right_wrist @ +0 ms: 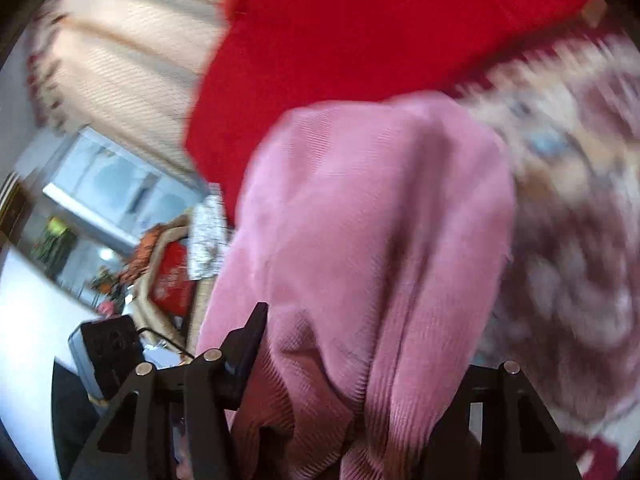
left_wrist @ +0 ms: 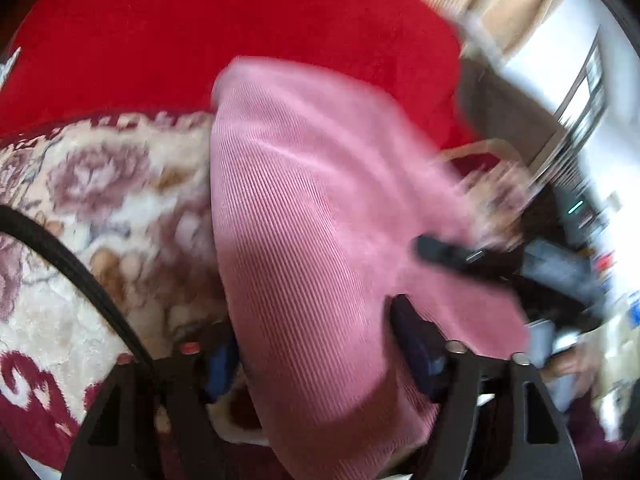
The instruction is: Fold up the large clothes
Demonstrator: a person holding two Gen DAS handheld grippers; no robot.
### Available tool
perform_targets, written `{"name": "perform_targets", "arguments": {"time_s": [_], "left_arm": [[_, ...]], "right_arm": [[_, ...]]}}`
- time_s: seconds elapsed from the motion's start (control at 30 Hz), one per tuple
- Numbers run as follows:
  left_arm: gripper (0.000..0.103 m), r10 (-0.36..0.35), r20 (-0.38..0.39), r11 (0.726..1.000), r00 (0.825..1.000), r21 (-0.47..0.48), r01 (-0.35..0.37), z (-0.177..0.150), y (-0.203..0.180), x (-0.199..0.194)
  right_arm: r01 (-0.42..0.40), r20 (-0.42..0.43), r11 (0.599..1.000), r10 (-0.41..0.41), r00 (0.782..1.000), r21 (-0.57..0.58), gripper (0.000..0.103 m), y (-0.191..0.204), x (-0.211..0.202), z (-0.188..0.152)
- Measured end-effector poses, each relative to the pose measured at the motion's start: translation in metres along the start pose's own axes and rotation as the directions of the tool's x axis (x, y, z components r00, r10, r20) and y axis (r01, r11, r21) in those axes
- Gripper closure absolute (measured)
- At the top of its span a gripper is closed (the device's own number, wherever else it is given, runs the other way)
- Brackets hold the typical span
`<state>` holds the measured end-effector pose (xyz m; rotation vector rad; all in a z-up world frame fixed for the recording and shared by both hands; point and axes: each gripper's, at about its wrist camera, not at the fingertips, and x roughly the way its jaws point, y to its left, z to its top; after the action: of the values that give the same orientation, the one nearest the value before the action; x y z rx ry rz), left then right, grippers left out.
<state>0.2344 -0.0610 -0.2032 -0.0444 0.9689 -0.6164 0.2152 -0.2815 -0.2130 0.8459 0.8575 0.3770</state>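
Spread over the bed, a floral blanket (left_wrist: pixel 92 200) and a red cover (left_wrist: pixel 240 28) lie under a pink ribbed garment (left_wrist: pixel 312 220) that hangs bunched across both views. Its cloth runs between the fingers of the left hand-held gripper (left_wrist: pixel 320 360), which look clamped on it. The right hand-held gripper (right_wrist: pixel 352 380) likewise looks clamped on the gathered folds, though motion blur softens both.
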Motion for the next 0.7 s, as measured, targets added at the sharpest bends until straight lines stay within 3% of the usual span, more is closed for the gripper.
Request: {"name": "perform_targets", "arguments": {"time_s": [0.07,0.13,0.27,0.37,0.47,0.6,0.7], "left_arm": [[0.014,0.013,0.028,1.000,1.000,0.022,-0.014,0.002,-0.001,0.002],[0.014,0.033,0.051,0.997,0.998,0.064,-0.036,0.004,-0.005,0.000],[0.013,0.058,0.063,0.995,0.996,0.083,-0.063,0.005,-0.008,0.001],[0.012,0.062,0.062,0.994,0.996,0.085,-0.068,0.006,-0.009,-0.001],[0.012,0.089,0.078,0.989,0.993,0.107,-0.097,0.002,-0.015,-0.001],[0.011,0.106,0.090,0.985,0.990,0.126,-0.117,0.000,-0.017,0.000],[0.011,0.106,0.093,0.985,0.990,0.127,-0.118,-0.001,-0.016,-0.001]], "right_arm": [[0.009,-0.023,0.997,-0.008,1.000,0.077,0.043,-0.017,0.005,-0.002],[0.020,-0.024,0.997,-0.018,1.000,0.076,0.040,-0.012,0.000,0.002],[0.118,0.028,0.993,-0.119,0.993,0.015,0.038,0.002,-0.033,0.008],[0.210,0.109,0.977,-0.204,0.973,-0.045,0.038,0.016,-0.057,0.016],[0.222,0.175,0.966,-0.198,0.964,-0.131,0.038,0.037,-0.067,0.027],[0.206,0.146,0.955,-0.177,0.973,-0.216,0.040,0.067,-0.038,0.049],[0.240,0.074,0.951,-0.229,0.970,-0.195,0.043,0.061,0.000,0.061]]}}
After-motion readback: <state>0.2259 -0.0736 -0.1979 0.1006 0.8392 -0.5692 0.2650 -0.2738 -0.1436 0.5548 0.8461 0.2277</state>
